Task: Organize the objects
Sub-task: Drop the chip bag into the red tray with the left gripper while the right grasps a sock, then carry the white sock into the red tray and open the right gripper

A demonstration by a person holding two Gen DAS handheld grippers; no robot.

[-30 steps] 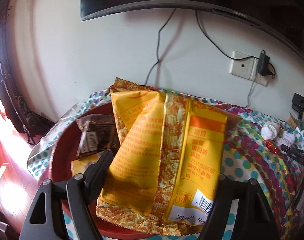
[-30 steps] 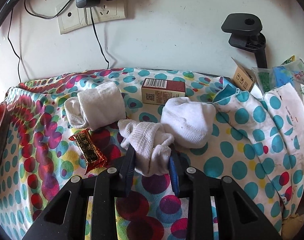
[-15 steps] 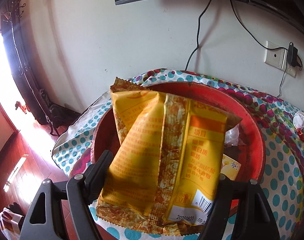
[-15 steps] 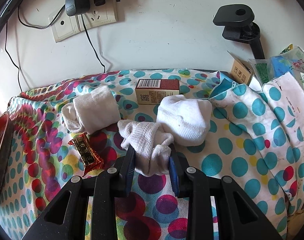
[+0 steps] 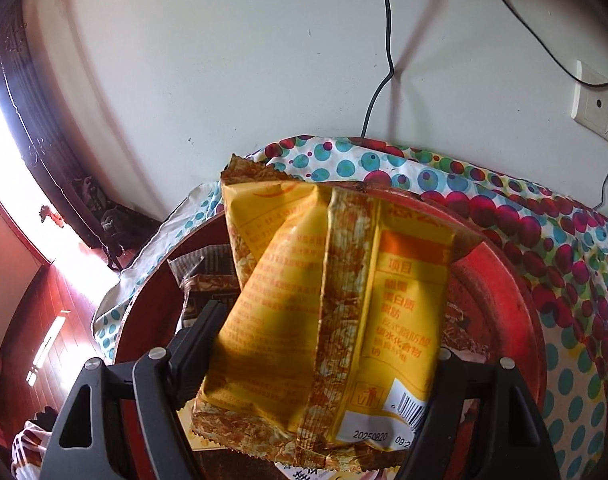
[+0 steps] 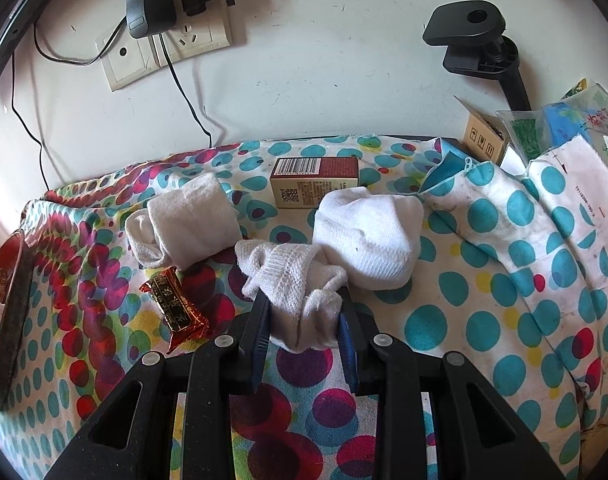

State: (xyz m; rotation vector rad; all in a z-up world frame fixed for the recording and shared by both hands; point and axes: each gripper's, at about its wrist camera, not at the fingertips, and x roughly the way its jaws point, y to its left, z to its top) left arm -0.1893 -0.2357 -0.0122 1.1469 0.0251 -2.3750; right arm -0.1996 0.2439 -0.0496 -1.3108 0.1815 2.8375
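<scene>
My left gripper is shut on a large yellow snack bag and holds it above a round red tray that has dark snack packets in it. My right gripper is shut on the cuff of a white sock, whose toe end lies on the dotted cloth. A second rolled white sock lies to the left. A small red candy bar lies left of the right gripper.
A brown and white carton lies behind the socks. The red tray's edge shows at far left in the right wrist view. A cardboard box, plastic bags and a black clamp stand are at back right. Wall sockets and cables hang above.
My left gripper has swung left with the yellow bag, so the red tray now lies under it. My right gripper has held the sock and drifted slightly back.
</scene>
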